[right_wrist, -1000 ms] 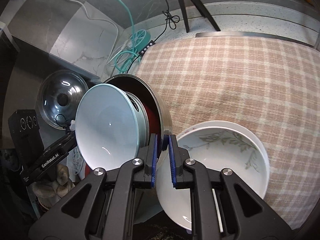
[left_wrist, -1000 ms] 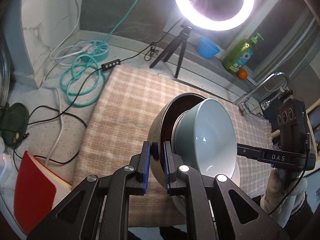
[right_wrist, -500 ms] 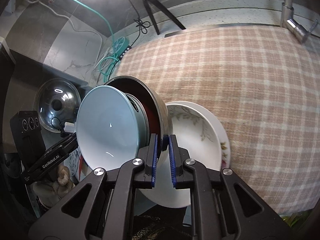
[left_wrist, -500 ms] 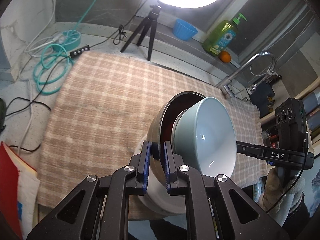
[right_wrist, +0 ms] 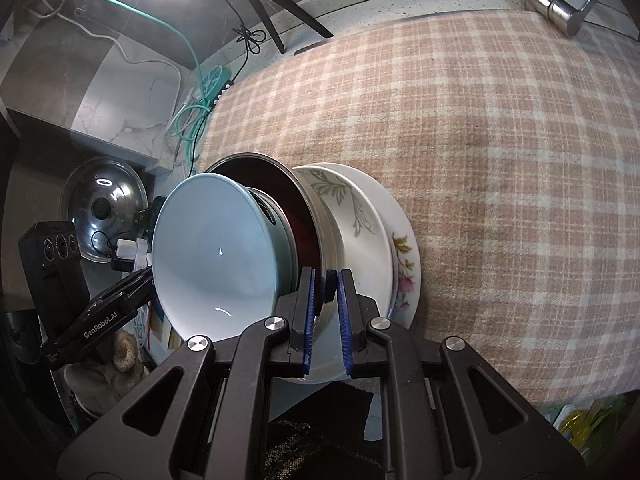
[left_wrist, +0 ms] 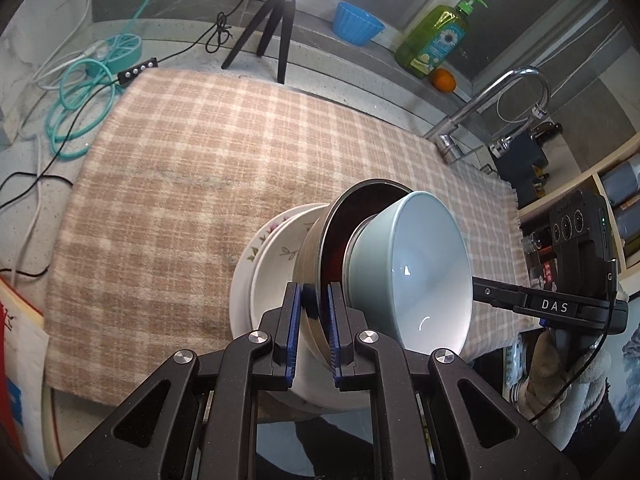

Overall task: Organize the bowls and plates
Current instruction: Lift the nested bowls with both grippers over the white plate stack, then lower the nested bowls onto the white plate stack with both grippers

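A steel bowl (left_wrist: 316,248) with a dark red inside holds a pale blue bowl (left_wrist: 416,264). Both are tilted on edge above a white leaf-patterned bowl (left_wrist: 280,256) that sits on a flowered plate (left_wrist: 250,256) at the near edge of the checked cloth. My left gripper (left_wrist: 313,320) is shut on the steel bowl's rim. My right gripper (right_wrist: 325,312) grips the same rim from the opposite side; the steel bowl (right_wrist: 320,216), blue bowl (right_wrist: 216,248), white bowl (right_wrist: 360,224) and plate (right_wrist: 406,256) show there too.
A beige checked cloth (left_wrist: 208,152) covers the counter. Behind it stand a tripod (left_wrist: 276,20), a blue cup (left_wrist: 356,24), a green soap bottle (left_wrist: 436,36), an orange (left_wrist: 443,80) and a tap (left_wrist: 492,100). Teal cable (left_wrist: 76,96) lies at left. A pot lid (right_wrist: 104,208) is at far left.
Both grippers have carried the nested bowls along the cloth's near edge. The white bowl now sits stacked on a flowered plate beneath them.
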{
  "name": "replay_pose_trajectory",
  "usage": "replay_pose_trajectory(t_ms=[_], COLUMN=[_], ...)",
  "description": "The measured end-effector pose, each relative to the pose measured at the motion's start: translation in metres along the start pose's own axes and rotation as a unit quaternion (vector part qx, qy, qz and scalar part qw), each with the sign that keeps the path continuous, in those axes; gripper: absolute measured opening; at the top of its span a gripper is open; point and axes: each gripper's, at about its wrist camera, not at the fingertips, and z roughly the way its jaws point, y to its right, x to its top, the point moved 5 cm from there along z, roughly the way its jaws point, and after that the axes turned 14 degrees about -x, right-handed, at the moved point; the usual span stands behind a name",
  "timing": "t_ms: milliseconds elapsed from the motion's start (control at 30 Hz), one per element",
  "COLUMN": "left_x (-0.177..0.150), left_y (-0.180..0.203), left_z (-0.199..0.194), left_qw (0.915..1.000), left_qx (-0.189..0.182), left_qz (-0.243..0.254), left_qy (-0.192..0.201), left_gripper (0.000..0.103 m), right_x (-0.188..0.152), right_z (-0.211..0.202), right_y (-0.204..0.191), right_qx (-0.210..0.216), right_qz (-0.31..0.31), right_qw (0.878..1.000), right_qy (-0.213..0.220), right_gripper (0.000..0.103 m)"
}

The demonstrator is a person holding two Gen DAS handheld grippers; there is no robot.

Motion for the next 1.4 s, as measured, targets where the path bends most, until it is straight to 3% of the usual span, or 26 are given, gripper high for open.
replay_pose_trajectory(t_ms=[467,1000,1300,1333,1400], left_x=[-0.007,-0.008,-0.014,-0.016,-0.018], left_y=[-0.003,-0.003,0.013,0.016,0.021], left_z=[0.01,-0.004,-0.02,-0.021,-0.022], left_qw=[0.9999,0.9999,0.9979,0.9975,0.9965], left_qx=[0.003,0.014,0.041,0.043,0.049], left_qz=[-0.003,0.005,0.047,0.053,0.064], left_qy=[-0.014,0.002,0.017,0.018,0.021], left_gripper=[0.009,0.013,0.013,0.017,0.02], right_x=[-0.007,-0.012,-0.022,-0.024,-0.028], right_z=[-0.001,-0.011,-0.031,-0.034,-0.039], right_y=[0.007,0.005,0.014,0.015,0.015], right_qx=[-0.002,-0.011,-0.04,-0.045,-0.056], right_qz=[0.006,-0.004,-0.012,-0.015,-0.024], right_qw=[1.0,1.0,0.998,0.997,0.995], right_qy=[0.002,0.021,0.056,0.061,0.074], right_gripper=[0.013,0.015,0.019,0.019,0.027])
